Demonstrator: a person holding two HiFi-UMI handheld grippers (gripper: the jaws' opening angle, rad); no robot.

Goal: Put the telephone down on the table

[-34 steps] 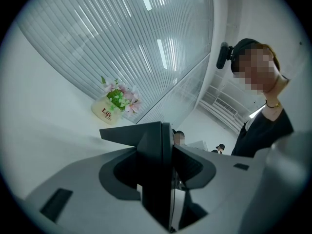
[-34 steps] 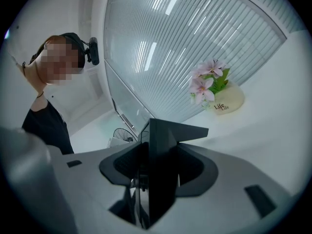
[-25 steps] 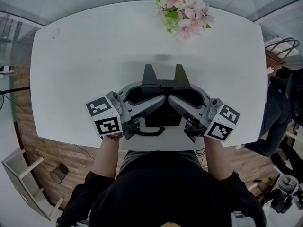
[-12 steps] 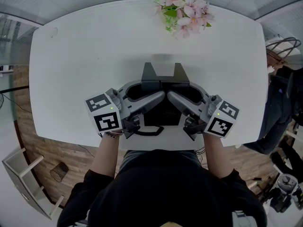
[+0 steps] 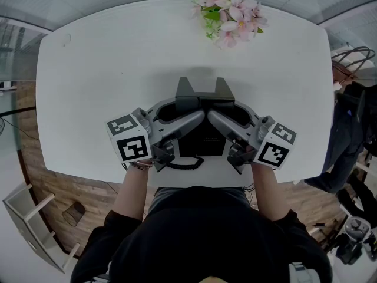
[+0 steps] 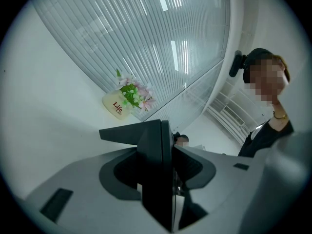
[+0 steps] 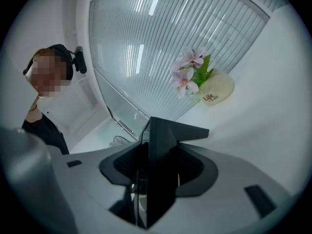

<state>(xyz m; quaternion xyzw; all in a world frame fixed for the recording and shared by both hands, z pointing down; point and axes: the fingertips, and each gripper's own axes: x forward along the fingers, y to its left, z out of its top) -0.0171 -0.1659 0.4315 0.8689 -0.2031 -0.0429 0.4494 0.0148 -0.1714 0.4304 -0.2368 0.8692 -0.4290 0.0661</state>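
Telephone [image 5: 202, 139], black and flat, sits in the lower middle of the head view, over the near part of the white table [image 5: 100, 69]; two black prongs at its far end point toward the top of the frame; whether its underside touches the tabletop cannot be made out; left gripper [image 5: 189, 112] comes in from the lower left and right gripper [image 5: 222, 112] from the lower right, each clamped on one side edge of the telephone, so both hold it between them. In the left gripper view the telephone [image 6: 156, 169] stands on edge in the lower centre, pinched between the two grey jaws, one prong jutting to the left; in the right gripper view the same dark slab [image 7: 161, 169] is pressed between that gripper's jaws, a prong jutting to the right. Pink flowers [image 5: 227, 10] stand at the top centre of the head view, near the far table edge and well apart from the telephone; their cream vase [image 6: 116, 106], with printed lettering, shows left of centre in the left gripper view; the person's bare forearms [image 5: 132, 193] reach up from the bottom of the head view.
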